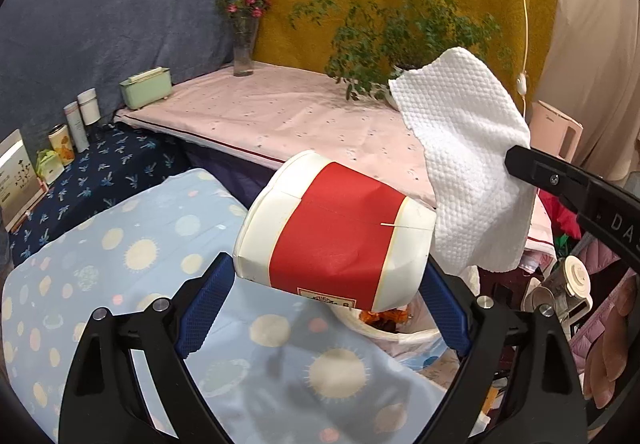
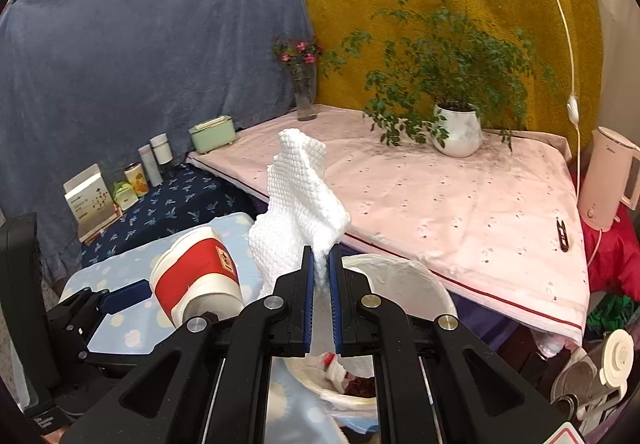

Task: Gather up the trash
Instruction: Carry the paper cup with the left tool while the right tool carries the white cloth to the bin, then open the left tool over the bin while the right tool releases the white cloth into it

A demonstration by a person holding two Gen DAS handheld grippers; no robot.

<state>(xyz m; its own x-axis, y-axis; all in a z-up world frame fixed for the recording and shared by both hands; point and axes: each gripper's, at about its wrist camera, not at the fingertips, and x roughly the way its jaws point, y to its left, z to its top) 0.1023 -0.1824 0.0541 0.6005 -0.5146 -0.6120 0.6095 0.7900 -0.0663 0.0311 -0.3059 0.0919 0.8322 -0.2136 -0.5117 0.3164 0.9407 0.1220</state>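
Observation:
My left gripper [image 1: 326, 296] is shut on a red and white paper cup [image 1: 334, 232], held on its side and tilted mouth-down over a white-lined trash bin [image 1: 400, 336]; orange scraps lie in the bin. The cup [image 2: 198, 280] and the bin [image 2: 404, 280] also show in the right wrist view. My right gripper [image 2: 320, 264] is shut on a white embossed paper towel [image 2: 298, 199] that stands up from the jaws, just above the bin. The towel [image 1: 464, 163] hangs to the right of the cup in the left wrist view.
A pale blue sun-print cloth [image 1: 120, 284] covers the near surface. Behind is a pink cloth table [image 2: 460, 203] with a potted plant [image 2: 456, 127], a flower vase [image 2: 306, 99], a green box [image 2: 212, 133], small scissors [image 2: 563, 234] and a pink kettle [image 2: 608, 179]. Bottles [image 1: 76, 123] stand at the left.

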